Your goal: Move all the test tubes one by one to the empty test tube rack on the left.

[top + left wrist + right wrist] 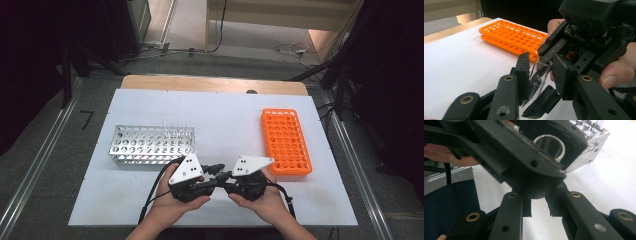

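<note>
On the left of the white bench [125, 200] the metal rack [151, 145] is standing with a few clear tubes [175, 125] sticking up at its far edge. Near me, at the middle, I am holding my left gripper [537, 72] clamped on a glass test tube [540, 75], its open mouth facing my right gripper [226, 176]. My right gripper is pointing at the left one, its jaws drawn together, with the tube's lower end between them. At the right the orange rack [286, 141] is lying flat
</note>
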Demonstrator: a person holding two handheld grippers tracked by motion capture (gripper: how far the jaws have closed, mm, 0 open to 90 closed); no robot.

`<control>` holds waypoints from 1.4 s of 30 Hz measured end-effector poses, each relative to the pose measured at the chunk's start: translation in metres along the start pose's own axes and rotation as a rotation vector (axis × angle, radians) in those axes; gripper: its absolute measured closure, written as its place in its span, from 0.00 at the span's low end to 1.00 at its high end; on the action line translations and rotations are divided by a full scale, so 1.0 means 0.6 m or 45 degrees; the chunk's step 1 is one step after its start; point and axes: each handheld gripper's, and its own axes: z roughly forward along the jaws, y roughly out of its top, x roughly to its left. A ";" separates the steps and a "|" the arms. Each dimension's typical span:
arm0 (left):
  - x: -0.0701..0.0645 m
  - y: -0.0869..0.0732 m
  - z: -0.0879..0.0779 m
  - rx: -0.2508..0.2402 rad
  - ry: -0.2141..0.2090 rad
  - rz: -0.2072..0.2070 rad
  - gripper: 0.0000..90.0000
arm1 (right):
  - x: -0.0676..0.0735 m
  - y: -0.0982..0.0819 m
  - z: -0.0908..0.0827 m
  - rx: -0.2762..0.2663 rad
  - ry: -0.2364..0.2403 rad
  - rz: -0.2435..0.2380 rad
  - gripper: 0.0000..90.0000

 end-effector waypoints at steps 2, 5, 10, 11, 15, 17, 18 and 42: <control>0.000 0.000 0.000 0.001 0.004 0.005 0.79 | 0.001 0.001 0.000 0.002 0.003 -0.001 0.82; -0.001 0.000 0.000 0.004 0.010 0.016 0.79 | 0.001 0.001 0.000 0.004 0.007 0.000 0.82; -0.002 0.000 0.001 0.012 0.023 0.031 0.80 | 0.000 0.001 0.000 0.008 0.007 0.004 0.82; -0.003 0.000 0.001 0.012 0.026 0.034 0.80 | 0.000 0.001 0.000 0.009 0.007 0.006 0.82; -0.003 -0.001 0.001 0.010 0.030 0.042 0.80 | 0.001 0.001 0.000 0.011 0.007 0.007 0.82; -0.004 -0.001 0.002 0.016 0.036 0.049 0.80 | 0.001 0.002 0.000 0.014 0.007 0.007 0.82; -0.004 -0.002 0.002 0.015 0.037 0.051 0.79 | 0.001 0.002 -0.001 0.015 0.009 0.009 0.82; 0.004 0.001 -0.008 -0.028 0.106 0.042 0.85 | 0.001 0.004 -0.005 -0.002 0.030 0.024 0.54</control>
